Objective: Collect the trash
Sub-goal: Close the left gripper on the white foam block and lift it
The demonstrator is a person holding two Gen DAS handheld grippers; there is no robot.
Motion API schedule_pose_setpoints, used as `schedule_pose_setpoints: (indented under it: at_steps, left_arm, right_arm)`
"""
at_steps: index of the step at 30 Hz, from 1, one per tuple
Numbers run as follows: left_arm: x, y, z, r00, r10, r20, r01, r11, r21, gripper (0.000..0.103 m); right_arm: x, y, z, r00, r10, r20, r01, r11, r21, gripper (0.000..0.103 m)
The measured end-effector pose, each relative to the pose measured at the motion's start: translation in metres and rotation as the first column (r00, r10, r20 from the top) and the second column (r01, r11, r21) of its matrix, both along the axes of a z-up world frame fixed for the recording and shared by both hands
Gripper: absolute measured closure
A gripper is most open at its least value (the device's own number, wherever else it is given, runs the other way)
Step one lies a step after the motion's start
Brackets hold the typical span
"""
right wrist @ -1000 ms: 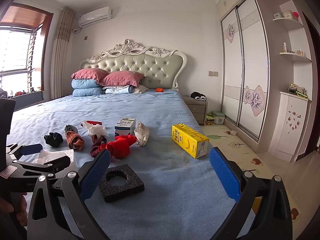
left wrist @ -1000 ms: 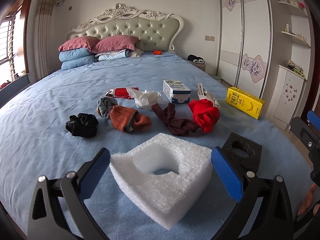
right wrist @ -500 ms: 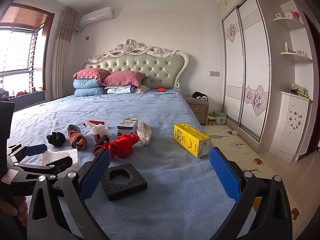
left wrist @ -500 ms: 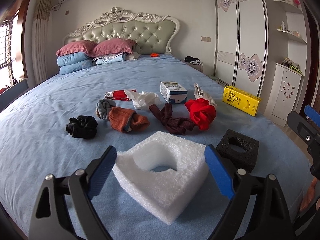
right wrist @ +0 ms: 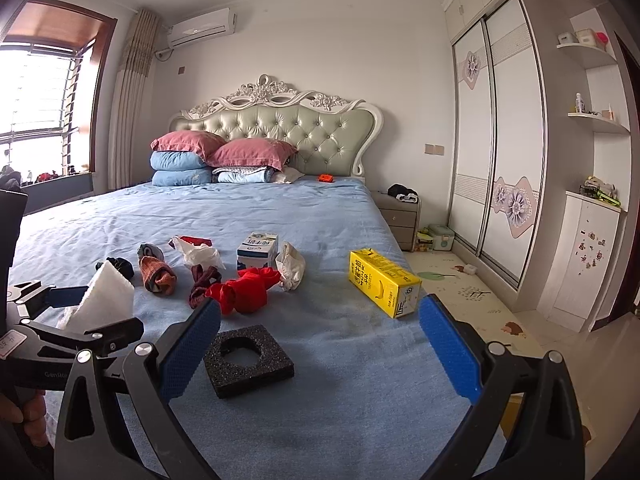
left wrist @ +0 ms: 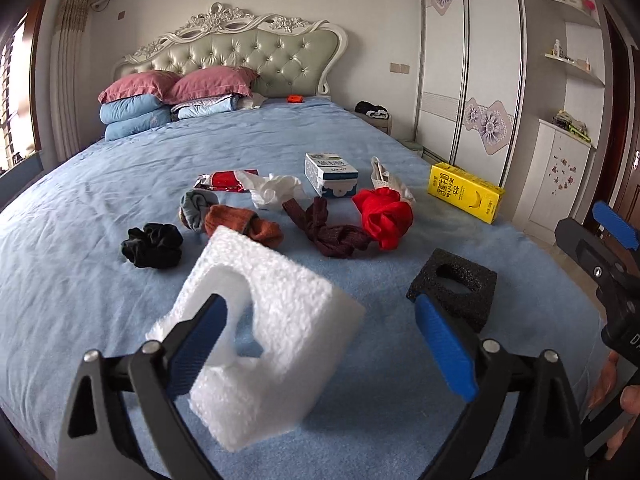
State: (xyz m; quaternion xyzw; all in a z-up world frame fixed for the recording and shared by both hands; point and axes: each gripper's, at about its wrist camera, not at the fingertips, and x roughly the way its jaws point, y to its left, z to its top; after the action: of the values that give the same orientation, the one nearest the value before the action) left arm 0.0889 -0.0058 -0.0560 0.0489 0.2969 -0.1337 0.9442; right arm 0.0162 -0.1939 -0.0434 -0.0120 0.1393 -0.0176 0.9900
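Observation:
A white foam block (left wrist: pixel 264 340) with a cut-out hole stands tipped up on edge between the fingers of my left gripper (left wrist: pixel 320 348); the left finger reaches into its hole, and the jaws stand wide, so the gripper is open. The block also shows in the right wrist view (right wrist: pixel 106 300). A black foam square (right wrist: pixel 248 360) with a round hole lies on the bed in front of my right gripper (right wrist: pixel 320 352), which is open and empty above it. A yellow carton (right wrist: pixel 382 282), a white-blue carton (right wrist: pixel 258 250), a red wrapper (left wrist: pixel 224 180) and crumpled white plastic (left wrist: pixel 274 190) lie further back.
Socks and clothes lie among the trash: black (left wrist: pixel 154 244), orange (left wrist: pixel 242 224), grey (left wrist: pixel 196 206), dark red (left wrist: pixel 328 228), bright red (left wrist: pixel 384 216). Pillows (right wrist: pixel 224 158) sit at the headboard. A wardrobe (right wrist: pixel 496 152) and floor mat (right wrist: pixel 460 292) are at the right.
The white foam block has tipped up from lying flat to standing on edge, with my left gripper's finger now in its hole. The right gripper has barely moved.

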Motion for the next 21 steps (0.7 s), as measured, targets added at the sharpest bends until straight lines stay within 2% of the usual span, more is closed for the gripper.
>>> schedule_pose_setpoints:
  at_steps: [5, 8, 9, 10, 15, 18, 21]
  left_arm:
    - [0.013, -0.005, -0.011, 0.996, 0.011, -0.087, -0.008, 0.999, 0.033, 0.007]
    - [0.016, -0.001, -0.017, 0.994, 0.069, -0.082, -0.064, 0.996, 0.064, 0.036]
    - [0.016, 0.002, -0.016, 0.994, 0.062, -0.087, -0.058, 0.998, 0.039, 0.042]
    - [0.017, 0.007, -0.015, 0.994, 0.036, -0.106, -0.037, 0.999, -0.013, 0.057]
    - [0.01, 0.017, -0.004, 0.996, 0.033, -0.078, -0.037, 0.998, -0.047, 0.059]
    - [0.003, 0.021, 0.006, 0.999, 0.028, -0.045, -0.031, 0.998, -0.056, 0.059]
    - [-0.001, 0.026, 0.014, 0.999, 0.019, -0.03, -0.021, 0.997, -0.073, 0.059]
  right_arm:
    - [0.002, 0.001, 0.0, 1.0, 0.004, -0.002, -0.004, 1.0, -0.004, 0.007]
    - [0.005, 0.002, -0.002, 1.0, 0.017, -0.017, -0.017, 1.0, -0.003, 0.007]
    - [0.006, 0.002, -0.003, 0.999, 0.022, -0.024, -0.022, 1.0, -0.005, 0.007]
    - [0.007, 0.002, -0.003, 0.999, 0.026, -0.031, -0.026, 1.0, -0.008, 0.007]
    - [0.015, 0.009, -0.006, 0.994, 0.065, -0.087, -0.066, 0.998, -0.012, 0.007]
    - [0.025, 0.02, -0.01, 0.98, 0.112, -0.167, -0.119, 0.993, -0.029, 0.007]
    - [0.04, 0.038, -0.017, 0.951, 0.159, -0.265, -0.189, 0.978, -0.093, 0.008]
